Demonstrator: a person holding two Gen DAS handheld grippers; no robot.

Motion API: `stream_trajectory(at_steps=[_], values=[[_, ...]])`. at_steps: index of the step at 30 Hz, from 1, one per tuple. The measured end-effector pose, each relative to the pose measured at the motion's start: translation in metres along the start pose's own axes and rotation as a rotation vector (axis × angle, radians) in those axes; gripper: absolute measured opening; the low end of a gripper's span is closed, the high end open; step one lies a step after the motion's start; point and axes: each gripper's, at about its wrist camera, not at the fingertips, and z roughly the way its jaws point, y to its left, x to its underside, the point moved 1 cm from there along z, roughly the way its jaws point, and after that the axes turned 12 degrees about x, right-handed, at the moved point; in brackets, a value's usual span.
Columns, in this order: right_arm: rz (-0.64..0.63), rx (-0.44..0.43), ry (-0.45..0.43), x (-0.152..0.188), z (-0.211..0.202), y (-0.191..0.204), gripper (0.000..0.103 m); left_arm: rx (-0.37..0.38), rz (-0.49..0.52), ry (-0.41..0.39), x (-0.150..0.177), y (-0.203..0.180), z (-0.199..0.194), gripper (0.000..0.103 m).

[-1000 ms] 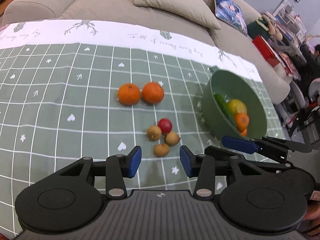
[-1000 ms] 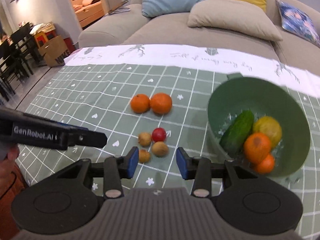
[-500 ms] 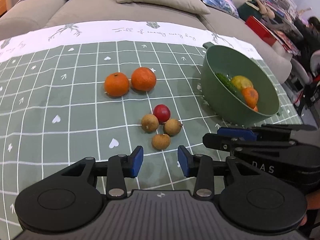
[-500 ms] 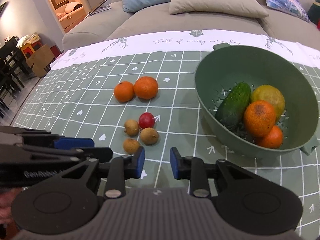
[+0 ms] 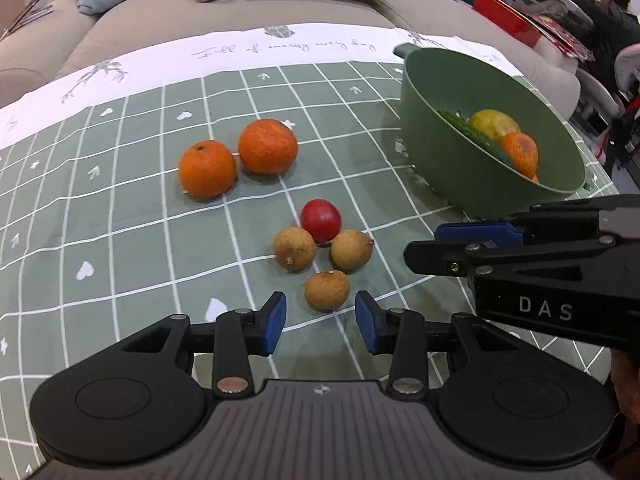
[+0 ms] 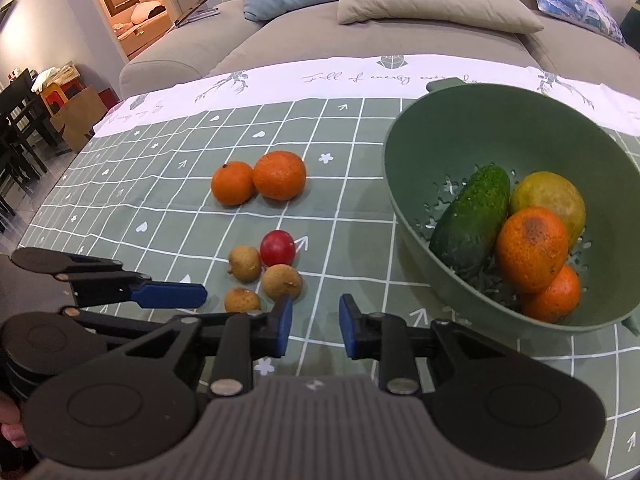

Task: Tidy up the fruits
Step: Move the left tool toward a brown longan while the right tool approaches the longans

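While your left gripper (image 5: 320,322) hangs low over the green checked cloth (image 5: 120,240) with its jaws parted and empty, the nearest brown longan (image 5: 327,290) lies just ahead of the gap; two more longans and a red fruit (image 5: 321,220) cluster behind it, touching; two oranges (image 5: 238,162) sit side by side farther back; your right gripper (image 6: 315,325) is likewise open, holding nothing, beside the green colander (image 6: 440,140), which holds a cucumber (image 6: 472,220) and citrus.
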Motion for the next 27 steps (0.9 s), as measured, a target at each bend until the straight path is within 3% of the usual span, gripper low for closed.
stream_trajectory(at_steps=[11, 27], values=[[-0.002, -0.028, 0.004, -0.001, 0.008, -0.002, 0.023, 0.023, 0.03, 0.006, -0.002, -0.003, 0.012, 0.028], [-0.057, -0.051, 0.021, -0.012, 0.031, 0.023, 0.024, -0.021, -0.066, -0.026, -0.002, 0.026, -0.014, 0.027]])
